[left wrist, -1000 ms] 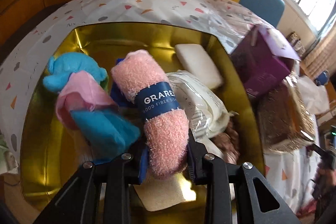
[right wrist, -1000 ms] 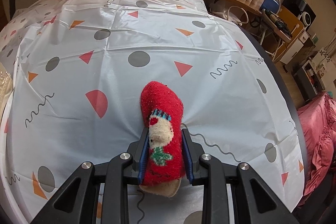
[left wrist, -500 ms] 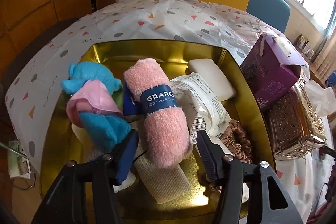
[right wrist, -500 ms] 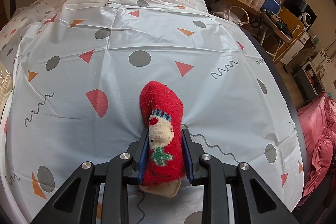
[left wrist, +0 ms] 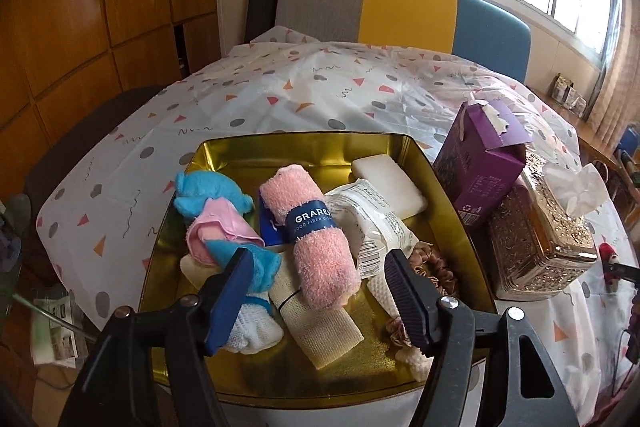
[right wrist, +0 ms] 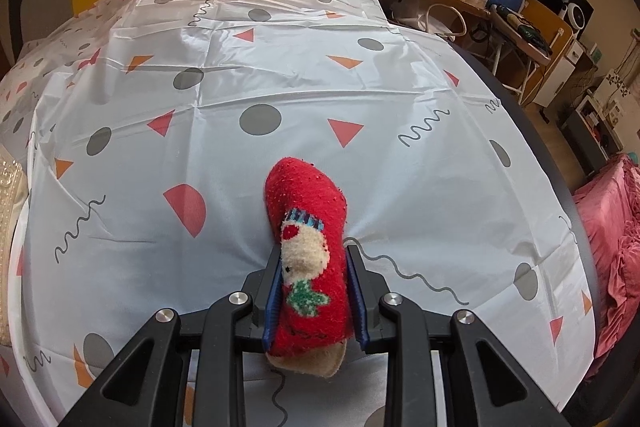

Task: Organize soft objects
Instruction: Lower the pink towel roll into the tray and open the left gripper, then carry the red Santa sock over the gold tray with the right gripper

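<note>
Left wrist view shows the left gripper [left wrist: 318, 289] spread wide and holding nothing, poised over the near side of a gold tin tray [left wrist: 442, 175] that sits on the tabletop [left wrist: 256, 95] with its patterned white cover. A pink rolled towel [left wrist: 316, 235] with a dark blue band lies in the tray's middle, its near end between the open fingers without touching either. Left of it is a blue and pink plush toy [left wrist: 218, 215]; right of it lie a clear-wrapped white packet [left wrist: 370, 219] and, farther back, a white foam block [left wrist: 390, 179]. A beige folded cloth [left wrist: 316, 323] lies under the towel's near end, and a brown scrunchie [left wrist: 434, 273] sits toward the near right corner. Just outside the tray's right wall stand a purple carton [left wrist: 482, 167] and a gold tissue box [left wrist: 540, 235]. From the right wrist view, the right gripper [right wrist: 316, 291] is clamped on a red Christmas sock [right wrist: 310, 247], whose toe points away over the tabletop.
</note>
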Demonstrator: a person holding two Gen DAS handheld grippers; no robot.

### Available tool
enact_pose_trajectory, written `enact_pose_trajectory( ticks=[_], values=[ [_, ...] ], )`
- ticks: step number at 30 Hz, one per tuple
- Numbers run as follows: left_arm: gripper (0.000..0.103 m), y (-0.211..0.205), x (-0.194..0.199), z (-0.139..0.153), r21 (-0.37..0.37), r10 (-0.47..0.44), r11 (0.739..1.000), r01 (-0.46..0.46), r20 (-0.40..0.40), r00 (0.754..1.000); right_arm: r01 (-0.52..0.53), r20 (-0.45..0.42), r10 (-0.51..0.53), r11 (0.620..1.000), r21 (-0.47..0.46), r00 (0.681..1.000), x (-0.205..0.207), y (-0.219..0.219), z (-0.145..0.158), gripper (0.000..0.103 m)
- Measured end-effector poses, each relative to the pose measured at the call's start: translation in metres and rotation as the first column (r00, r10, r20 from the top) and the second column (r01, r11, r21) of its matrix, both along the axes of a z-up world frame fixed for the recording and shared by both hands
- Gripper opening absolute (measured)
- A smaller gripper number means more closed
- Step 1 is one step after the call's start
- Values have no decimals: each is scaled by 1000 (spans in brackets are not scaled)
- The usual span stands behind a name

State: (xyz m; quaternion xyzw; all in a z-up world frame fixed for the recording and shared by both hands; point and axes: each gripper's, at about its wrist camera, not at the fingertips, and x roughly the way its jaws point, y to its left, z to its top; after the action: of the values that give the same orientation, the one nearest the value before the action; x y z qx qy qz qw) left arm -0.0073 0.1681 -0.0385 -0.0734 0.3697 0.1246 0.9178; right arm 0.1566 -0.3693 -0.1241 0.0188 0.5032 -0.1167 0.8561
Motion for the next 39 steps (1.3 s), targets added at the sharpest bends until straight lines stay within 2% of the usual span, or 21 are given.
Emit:
enact_pose_trajectory(
  ticks=[5,12,21,25,29,34,39],
  values=[
    [71,2,-10,0,5,-1,1000,1,6,1000,11,0,-11,998,54,1000,2,2,1,27],
    [71,7,-20,-2,-6,3,1000,-3,13,1000,-12,-52,18,994,113,999,13,15,5,26],
    [71,12,-29,-4,-10,4,1000,-4,22,1000,-59,-106,66,996,61,992,34,49,5,25],
    [71,15,-31,-6,-11,5,1000,-5,16,1000,-60,-108,71,993,99,992,40,57,6,25],
    [71,18,-32,-7,-21,11,1000,-10,15,1000,-69,-91,80,990,125,993,47,68,15,21],
    [71,21,-33,-9,-29,16,999,-16,13,1000,-107,-52,114,988,115,992,53,87,30,18],
    [71,26,-33,-11,-42,25,999,-25,12,1000,-156,5,156,981,118,988,60,104,55,16]
  ],
)
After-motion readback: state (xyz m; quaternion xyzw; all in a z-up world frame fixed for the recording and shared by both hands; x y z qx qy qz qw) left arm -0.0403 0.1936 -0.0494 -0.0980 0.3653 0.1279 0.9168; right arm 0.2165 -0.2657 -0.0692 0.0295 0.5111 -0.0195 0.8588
